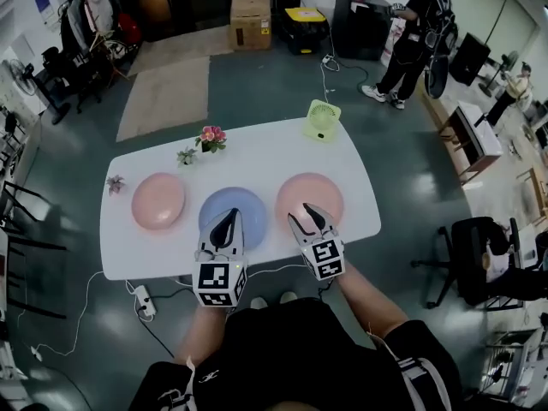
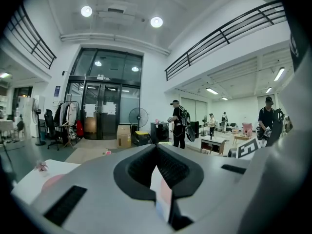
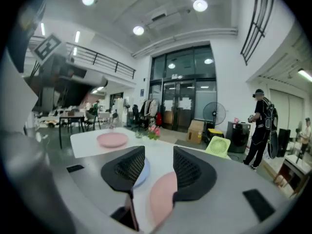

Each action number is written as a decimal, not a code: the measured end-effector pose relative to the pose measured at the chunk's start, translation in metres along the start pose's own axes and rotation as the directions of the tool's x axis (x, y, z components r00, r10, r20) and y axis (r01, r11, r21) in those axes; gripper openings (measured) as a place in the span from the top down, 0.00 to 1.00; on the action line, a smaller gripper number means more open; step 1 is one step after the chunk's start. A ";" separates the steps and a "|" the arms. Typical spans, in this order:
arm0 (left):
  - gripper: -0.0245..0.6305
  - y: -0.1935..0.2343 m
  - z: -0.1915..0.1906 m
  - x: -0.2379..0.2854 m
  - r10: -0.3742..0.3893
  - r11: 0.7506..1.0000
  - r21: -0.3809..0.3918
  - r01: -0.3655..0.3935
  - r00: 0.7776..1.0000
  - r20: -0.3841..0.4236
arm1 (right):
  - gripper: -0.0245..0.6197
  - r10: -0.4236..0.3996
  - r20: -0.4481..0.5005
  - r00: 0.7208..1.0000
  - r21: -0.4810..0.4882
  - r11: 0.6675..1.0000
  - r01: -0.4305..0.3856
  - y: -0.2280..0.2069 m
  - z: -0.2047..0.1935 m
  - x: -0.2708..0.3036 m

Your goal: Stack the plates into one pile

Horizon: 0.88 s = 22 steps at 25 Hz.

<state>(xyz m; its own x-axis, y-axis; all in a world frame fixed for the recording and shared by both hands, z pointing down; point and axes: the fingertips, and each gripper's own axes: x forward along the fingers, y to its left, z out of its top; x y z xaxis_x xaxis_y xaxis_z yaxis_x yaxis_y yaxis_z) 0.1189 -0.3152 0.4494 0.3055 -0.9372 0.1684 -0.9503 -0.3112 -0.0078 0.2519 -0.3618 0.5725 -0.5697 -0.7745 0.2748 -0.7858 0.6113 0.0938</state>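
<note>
Three plates lie in a row on the white table (image 1: 257, 157): a pink plate (image 1: 158, 200) at the left, a blue plate (image 1: 231, 205) in the middle, and a second pink plate (image 1: 310, 193) at the right. My left gripper (image 1: 229, 216) hovers over the blue plate's near edge, its jaws together with nothing in them. My right gripper (image 1: 308, 215) is over the near edge of the right pink plate (image 3: 163, 194), jaws apart and empty. In the right gripper view the blue plate (image 3: 142, 172) shows behind the left pad, and the left pink plate (image 3: 112, 140) lies farther off.
A green desk fan (image 1: 321, 120) stands at the table's far edge, with a pot of pink flowers (image 1: 211, 137) and two small plants (image 1: 115, 183) along the back left. A power strip (image 1: 143, 299) lies on the floor. A person (image 1: 415, 32) stands far off.
</note>
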 end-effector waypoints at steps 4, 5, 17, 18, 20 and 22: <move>0.94 0.011 -0.006 0.000 0.024 1.000 -0.002 -0.024 1.000 -0.013 | 0.67 0.104 -0.203 0.974 -0.135 0.982 -0.133 0.020 -0.070 0.022; 0.94 0.013 -0.009 -0.001 0.032 0.999 0.000 -0.032 0.999 -0.017 | 0.67 0.125 -0.258 0.958 -0.163 0.972 -0.171 0.025 -0.088 0.024; 0.94 0.036 -0.023 -0.006 0.081 0.996 -0.018 -0.082 0.996 -0.042 | 0.65 0.064 -0.653 0.755 -0.301 0.892 -0.336 0.005 -0.213 0.028; 0.94 0.037 -0.024 -0.006 0.086 0.996 -0.019 -0.087 0.995 -0.045 | 0.65 0.038 -0.660 0.751 -0.324 0.887 -0.329 -0.003 -0.216 0.029; 0.94 0.041 -0.025 -0.006 0.095 0.995 -0.021 -0.096 0.994 -0.050 | 0.66 -0.008 -0.675 0.737 -0.369 0.870 -0.328 -0.015 -0.221 0.032; 0.94 0.044 -0.026 -0.004 0.102 0.994 -0.024 -0.103 0.993 -0.053 | 0.67 -0.026 -0.698 0.716 -0.389 0.854 -0.347 -0.020 -0.226 0.034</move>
<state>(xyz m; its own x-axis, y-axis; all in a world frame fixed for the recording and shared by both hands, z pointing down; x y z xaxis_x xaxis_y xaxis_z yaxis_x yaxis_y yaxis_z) 0.0738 -0.3208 0.4736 0.2039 -0.9544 0.2183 -0.9778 -0.2093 -0.0018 0.3029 -0.3640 0.7965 -0.2194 -0.4574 0.8618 -0.3794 0.8538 0.3565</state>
